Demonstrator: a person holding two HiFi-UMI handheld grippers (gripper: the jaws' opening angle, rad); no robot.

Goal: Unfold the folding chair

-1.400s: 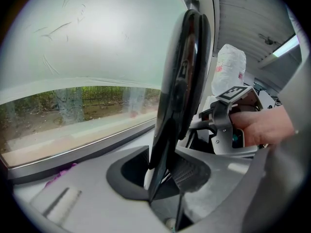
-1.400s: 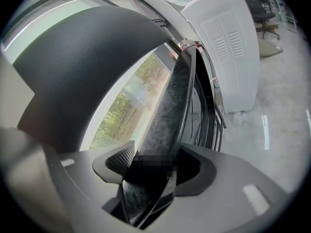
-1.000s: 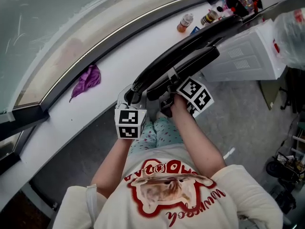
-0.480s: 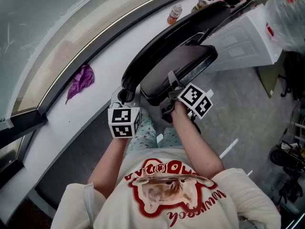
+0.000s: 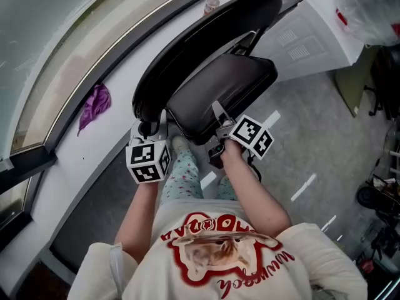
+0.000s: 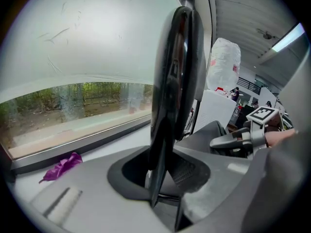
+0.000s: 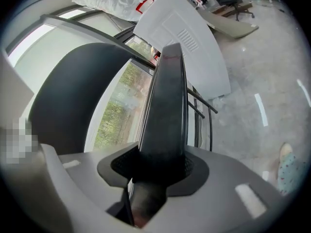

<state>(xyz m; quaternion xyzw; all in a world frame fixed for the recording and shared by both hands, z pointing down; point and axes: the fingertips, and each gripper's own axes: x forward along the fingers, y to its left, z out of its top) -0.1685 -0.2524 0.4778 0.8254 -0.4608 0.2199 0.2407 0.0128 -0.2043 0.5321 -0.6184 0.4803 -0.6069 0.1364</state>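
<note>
A black folding chair stands in front of the person, its curved backrest (image 5: 187,49) towards the window and its seat (image 5: 219,92) swung out from it. My left gripper (image 5: 149,130) is shut on the backrest's near edge (image 6: 172,81), which runs up between its jaws (image 6: 163,178). My right gripper (image 5: 219,129) is shut on the seat's front edge (image 7: 167,106); its jaws (image 7: 155,178) have just been closing on that edge. The backrest (image 7: 68,96) shows dark at the left of the right gripper view.
A white ledge (image 5: 94,149) runs under the window, with a purple cloth (image 5: 94,102) and a bottle (image 5: 212,4) on it. A white box (image 5: 306,36) and a plastic bag (image 5: 369,11) stand behind the chair. The person's legs (image 5: 187,174) are below the seat on grey floor.
The seat has swung away from the backrest, so the chair stands wider open. Both grippers and the chair have shifted left and nearer the person in the head view.
</note>
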